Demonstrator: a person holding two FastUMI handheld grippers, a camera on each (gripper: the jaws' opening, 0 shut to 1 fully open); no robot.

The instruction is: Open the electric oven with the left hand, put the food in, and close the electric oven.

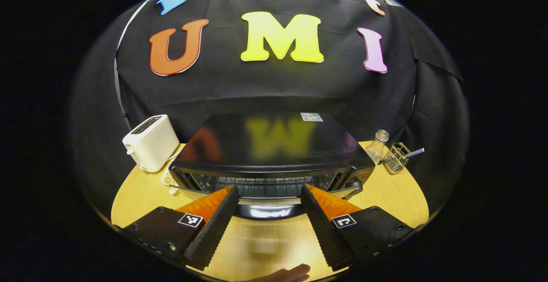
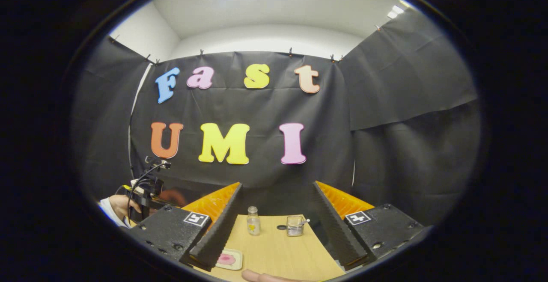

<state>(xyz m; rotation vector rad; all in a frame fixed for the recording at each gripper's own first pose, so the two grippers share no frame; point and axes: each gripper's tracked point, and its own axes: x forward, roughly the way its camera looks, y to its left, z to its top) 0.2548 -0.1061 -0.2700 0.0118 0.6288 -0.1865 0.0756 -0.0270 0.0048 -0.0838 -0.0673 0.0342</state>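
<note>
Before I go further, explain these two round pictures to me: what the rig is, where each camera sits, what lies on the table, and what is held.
A person holds a hand-held gripper in each hand, each carrying a forward-looking camera. In the left gripper view, the open left hand-held gripper faces the black electric oven on the wooden table, beside a white toaster, a glass bottle and a wire holder. In the right gripper view, the open right hand-held gripper holds nothing; a small plate of pink food lies below.

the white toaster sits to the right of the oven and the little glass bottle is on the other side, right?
Not quite. In the left gripper view the white toaster sits to the left of the electric oven, not the right. The small glass bottle is indeed on the other side, next to a wire holder.
</note>
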